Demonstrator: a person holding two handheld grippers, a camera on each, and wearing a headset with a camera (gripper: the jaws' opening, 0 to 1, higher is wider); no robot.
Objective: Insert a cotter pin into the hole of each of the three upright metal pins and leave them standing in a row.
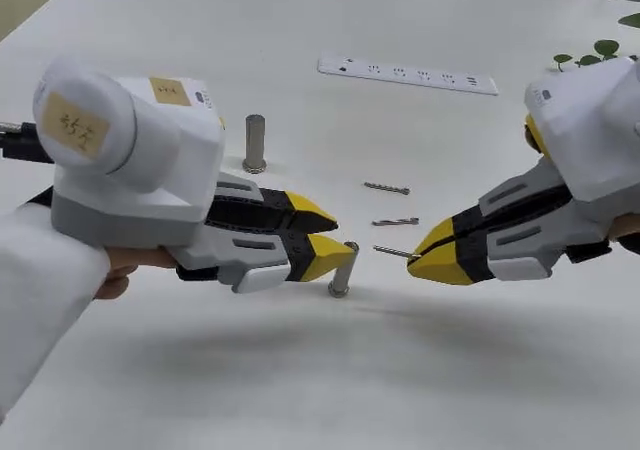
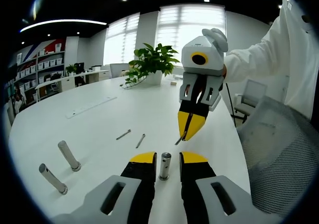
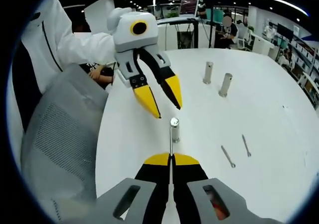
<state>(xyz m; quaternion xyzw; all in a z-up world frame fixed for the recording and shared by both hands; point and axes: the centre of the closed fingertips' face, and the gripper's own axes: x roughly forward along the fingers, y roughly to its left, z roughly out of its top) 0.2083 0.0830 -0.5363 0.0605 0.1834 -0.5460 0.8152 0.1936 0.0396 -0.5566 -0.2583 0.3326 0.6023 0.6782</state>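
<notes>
Right claw (image 1: 413,260) clamps the light, bendable cotter pin (image 1: 392,252); left claw (image 1: 343,233), open, should grip the stiff metal pin (image 1: 342,272) mid-shaft.

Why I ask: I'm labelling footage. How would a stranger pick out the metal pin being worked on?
On the white table, find the left gripper. The metal pin sits between its open fingers, facing the cotter pin held by the right gripper; the two other pins stand alone.

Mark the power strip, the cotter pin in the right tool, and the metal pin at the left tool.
power strip (image 1: 407,74): head view, middle of its top face.
cotter pin (image 1: 392,252): head view, bare shaft.
metal pin (image 2: 164,167): left gripper view, mid-shaft.
</notes>
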